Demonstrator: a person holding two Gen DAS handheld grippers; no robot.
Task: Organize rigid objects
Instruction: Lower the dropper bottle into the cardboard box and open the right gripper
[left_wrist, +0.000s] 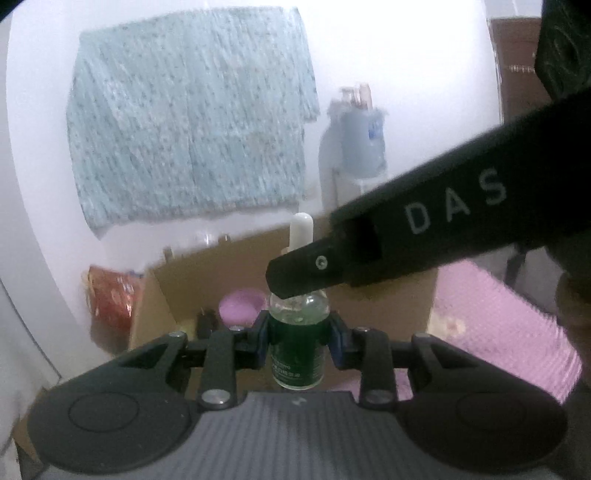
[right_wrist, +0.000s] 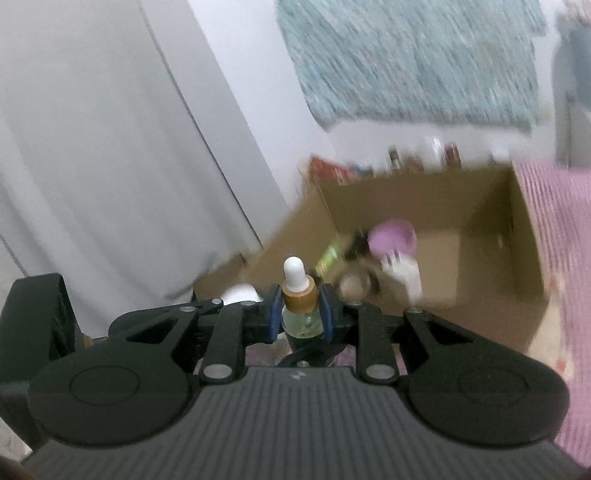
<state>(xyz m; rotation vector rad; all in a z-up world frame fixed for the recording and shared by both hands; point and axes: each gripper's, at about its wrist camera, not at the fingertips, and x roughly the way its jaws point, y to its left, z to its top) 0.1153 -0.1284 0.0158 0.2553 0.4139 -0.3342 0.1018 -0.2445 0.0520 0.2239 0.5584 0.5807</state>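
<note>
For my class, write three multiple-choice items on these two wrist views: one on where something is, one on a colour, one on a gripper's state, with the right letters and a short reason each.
1. Where is the round purple bowl?
A. Inside the brown cardboard box
B. On the pink mat
C. Hanging on the wall

2. What colour is the dropper bottle's rubber bulb?
A. Red
B. White
C. Black

3. How does the left gripper stand?
A. Wide open, empty
B. Out of view
C. Closed on the bottle's body

Key: 1 A, the purple bowl sits within the cardboard box walls. 2 B, the white bulb tops the green glass dropper bottle. 3 C, the left gripper has a pad on each side of the bottle.
</note>
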